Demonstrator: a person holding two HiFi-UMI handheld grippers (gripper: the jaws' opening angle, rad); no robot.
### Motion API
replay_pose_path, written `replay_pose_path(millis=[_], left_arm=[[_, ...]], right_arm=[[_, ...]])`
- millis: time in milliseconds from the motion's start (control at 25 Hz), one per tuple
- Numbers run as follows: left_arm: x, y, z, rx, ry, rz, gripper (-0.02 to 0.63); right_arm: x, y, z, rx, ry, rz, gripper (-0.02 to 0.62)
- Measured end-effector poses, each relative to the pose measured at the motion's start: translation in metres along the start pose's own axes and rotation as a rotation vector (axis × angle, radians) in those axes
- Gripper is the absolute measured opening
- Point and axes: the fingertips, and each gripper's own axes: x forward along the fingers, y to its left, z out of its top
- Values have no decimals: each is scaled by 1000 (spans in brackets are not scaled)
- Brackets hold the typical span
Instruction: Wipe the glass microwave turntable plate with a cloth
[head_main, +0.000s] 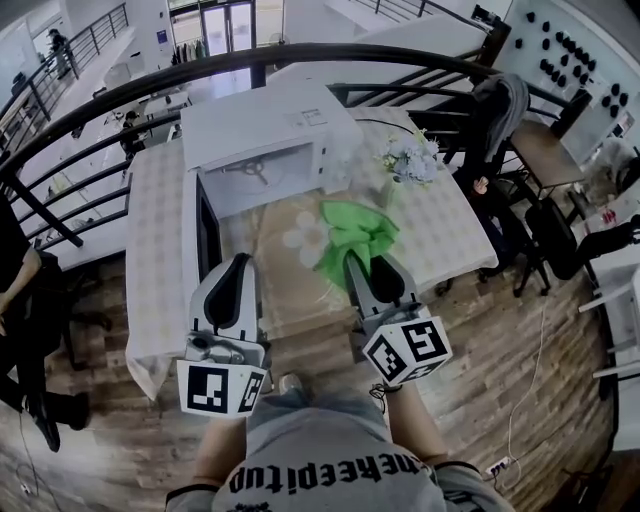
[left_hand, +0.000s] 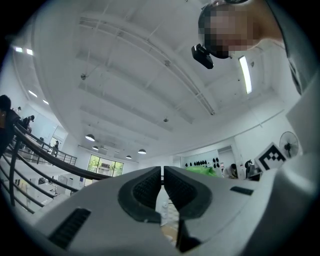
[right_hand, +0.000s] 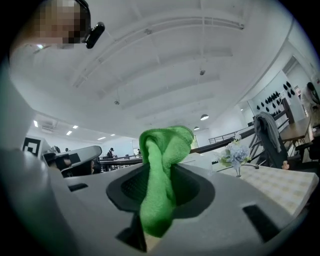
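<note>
In the head view a clear glass turntable plate (head_main: 302, 238) lies on the table in front of the microwave, faint against the tablecloth. A bright green cloth (head_main: 356, 234) hangs bunched just right of it, and my right gripper (head_main: 358, 264) is shut on it. The right gripper view shows the cloth (right_hand: 161, 172) pinched between the jaws, which tilt up toward the ceiling. My left gripper (head_main: 240, 264) is held over the table's near left part, shut with nothing in it; its pads (left_hand: 149, 187) nearly meet. Neither gripper view shows the plate.
A white microwave (head_main: 268, 140) stands at the back of the table (head_main: 160, 250) with its door (head_main: 206, 232) swung open to the left. A vase of pale flowers (head_main: 408, 160) stands at the back right. A dark railing (head_main: 300, 58) runs behind; chairs sit to the right.
</note>
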Motion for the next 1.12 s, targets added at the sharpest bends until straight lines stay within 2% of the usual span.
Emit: replay_pose_path(millis=[240,400,640,760,960,1120], left_arm=[[15,8,-23,27,42,11,21],[24,11,-37,39,57,25,20],[33,16,-62,64,96,92,21],[27,15,-88,48,174,113,21],[26,15,-107,21,181,154,21],[23,11,-116,7,191,184,21]], right_arm=[[33,-10,-28,58,93,19,121],[60,-13,-49,31,165,74,121],[99,-16,-86,24,285,177,118],[114,-20,-110,37,354,200,120],[125,-33,-158,44,494,195,120],[128,-28,-189,36,605,255,120]])
